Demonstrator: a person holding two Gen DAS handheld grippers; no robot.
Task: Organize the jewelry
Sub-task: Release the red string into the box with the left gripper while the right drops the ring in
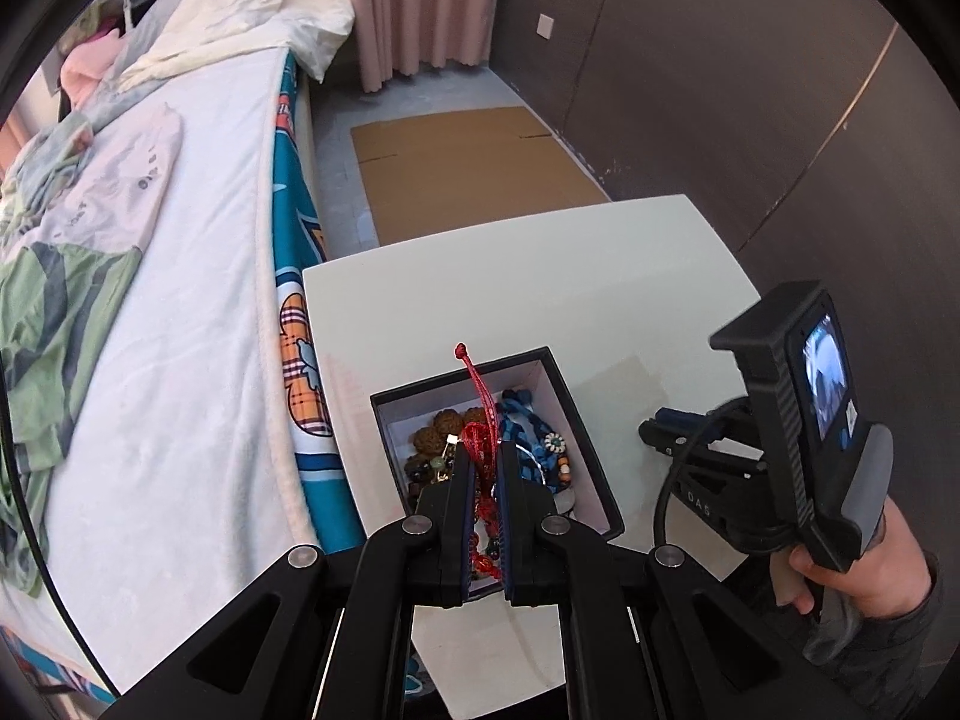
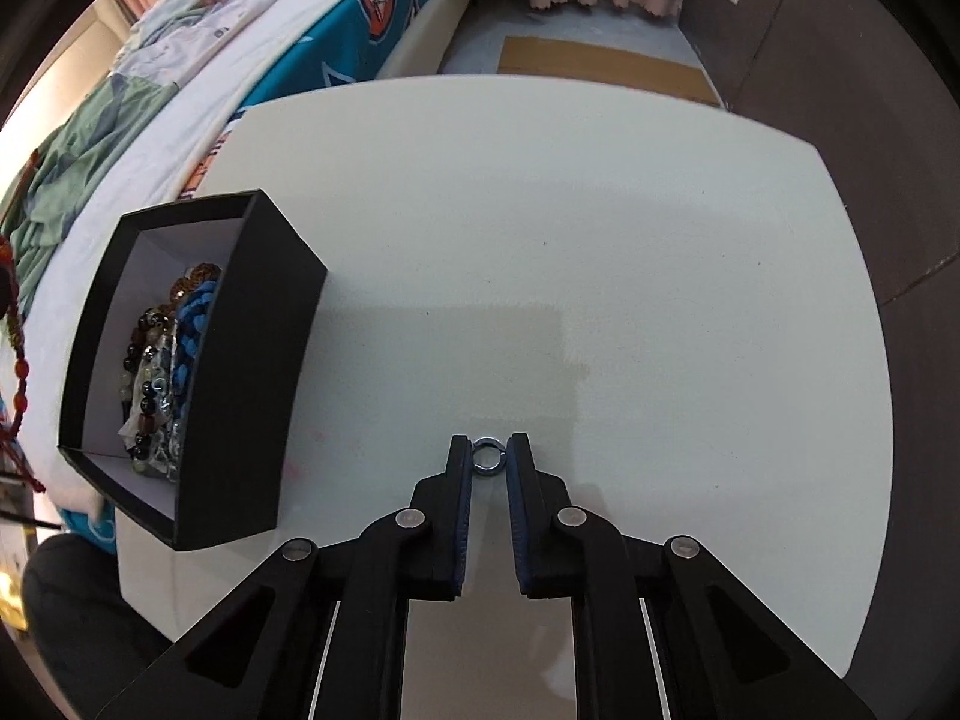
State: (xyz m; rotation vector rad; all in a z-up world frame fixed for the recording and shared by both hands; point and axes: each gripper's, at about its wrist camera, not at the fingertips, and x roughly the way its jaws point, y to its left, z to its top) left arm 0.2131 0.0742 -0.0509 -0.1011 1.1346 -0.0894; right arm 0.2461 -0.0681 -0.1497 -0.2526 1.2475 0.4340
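My left gripper (image 1: 485, 450) is shut on a red beaded cord bracelet (image 1: 478, 387), whose knotted end sticks up above the pads. It hangs over an open black box (image 1: 591, 462) holding brown, dark and blue bead bracelets (image 1: 528, 444). In the right wrist view the box (image 2: 252, 372) stands at the left, and the red cord (image 2: 18, 360) dangles at the left edge. My right gripper (image 2: 489, 449) points down at the white table (image 2: 600, 240), shut on a small silver ring (image 2: 489, 455) pinched between its tips. The left wrist view shows the right tool (image 1: 780, 420) held in a hand (image 1: 840, 576).
A bed (image 1: 198, 300) with white cover, clothes and a teal sheet runs along the table's left side. Flat cardboard (image 1: 468, 168) lies on the floor beyond the table. A dark wall (image 1: 750, 90) stands to the right, pink curtains (image 1: 420, 0) at the back.
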